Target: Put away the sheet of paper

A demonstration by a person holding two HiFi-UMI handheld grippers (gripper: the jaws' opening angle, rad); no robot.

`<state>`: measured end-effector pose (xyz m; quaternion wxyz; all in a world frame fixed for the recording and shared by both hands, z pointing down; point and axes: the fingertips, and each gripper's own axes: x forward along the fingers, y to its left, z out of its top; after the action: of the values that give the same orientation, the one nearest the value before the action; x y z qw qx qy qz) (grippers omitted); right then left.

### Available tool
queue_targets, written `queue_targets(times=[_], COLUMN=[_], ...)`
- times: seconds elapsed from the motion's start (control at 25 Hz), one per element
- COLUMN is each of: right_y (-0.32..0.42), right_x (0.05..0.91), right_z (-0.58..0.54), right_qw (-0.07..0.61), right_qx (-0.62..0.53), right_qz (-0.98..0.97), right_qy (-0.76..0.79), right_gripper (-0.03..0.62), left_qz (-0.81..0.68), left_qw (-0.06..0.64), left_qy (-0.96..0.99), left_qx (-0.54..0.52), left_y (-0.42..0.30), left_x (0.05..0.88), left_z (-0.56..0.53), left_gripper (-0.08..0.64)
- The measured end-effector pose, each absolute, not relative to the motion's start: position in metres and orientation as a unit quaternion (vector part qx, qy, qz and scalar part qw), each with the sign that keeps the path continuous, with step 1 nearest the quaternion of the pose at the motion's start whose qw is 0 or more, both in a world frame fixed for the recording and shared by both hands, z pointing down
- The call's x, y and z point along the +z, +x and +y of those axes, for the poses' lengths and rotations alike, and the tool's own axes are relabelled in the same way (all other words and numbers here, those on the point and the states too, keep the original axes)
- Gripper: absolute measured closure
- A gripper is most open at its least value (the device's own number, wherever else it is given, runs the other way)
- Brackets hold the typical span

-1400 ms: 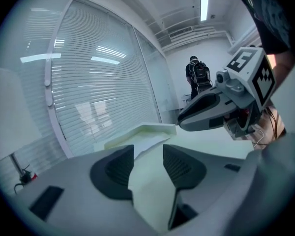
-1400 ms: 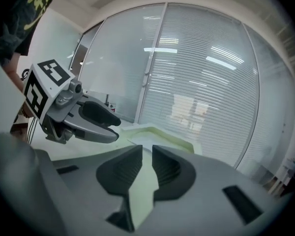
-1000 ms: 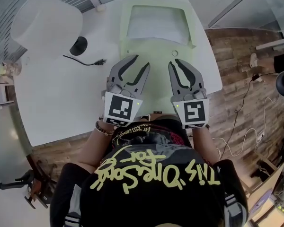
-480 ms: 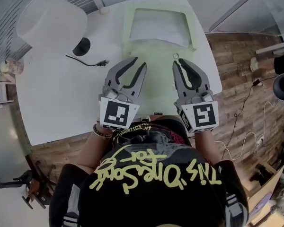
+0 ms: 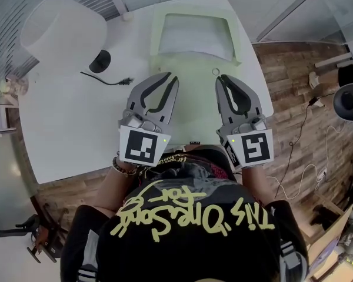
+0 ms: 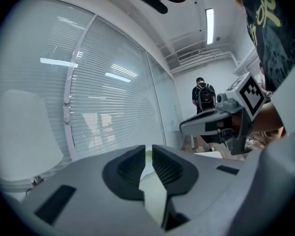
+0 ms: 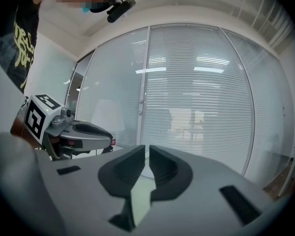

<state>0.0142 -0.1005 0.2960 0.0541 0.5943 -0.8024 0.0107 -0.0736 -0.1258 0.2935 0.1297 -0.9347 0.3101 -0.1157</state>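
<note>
Folder and near surface largely covered.
In the head view the person's torso (image 5: 188,216) hides the surface's (image 5: 70,134) 6 o'clock edge and the pale green folder's (image 5: 191,68) near end. The left gripper (image 5: 169,77) and right gripper (image 5: 223,78) cover its 7 and 5 o'clock parts. The left fingers (image 6: 130,167) have just been closing to a slit; pale green shows there, but contact cannot be told. The sheet of paper (image 5: 191,31) in the folder's window is too blurred to read.

left gripper (image 5: 169,77), right gripper (image 5: 222,79): fingers close together | over pale green folder (image 5: 191,69) | on white table (image 5: 65,134)
</note>
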Motion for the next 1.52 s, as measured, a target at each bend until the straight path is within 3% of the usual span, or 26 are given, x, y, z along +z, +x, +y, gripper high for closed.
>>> queue_targets(times=[1.52], right_y=[0.02], right_x=[0.272], right_z=[-0.087], right_qw=[0.014], right_qx=[0.014], right_qz=[-0.793], right_qy=[0.609], right_gripper=[0.586], left_qz=[0.305], left_qw=[0.139], left_qy=[-0.937], left_qx=[-0.095], left_y=[-0.069], left_x=[0.272], left_z=[-0.117], left_gripper=[0.543])
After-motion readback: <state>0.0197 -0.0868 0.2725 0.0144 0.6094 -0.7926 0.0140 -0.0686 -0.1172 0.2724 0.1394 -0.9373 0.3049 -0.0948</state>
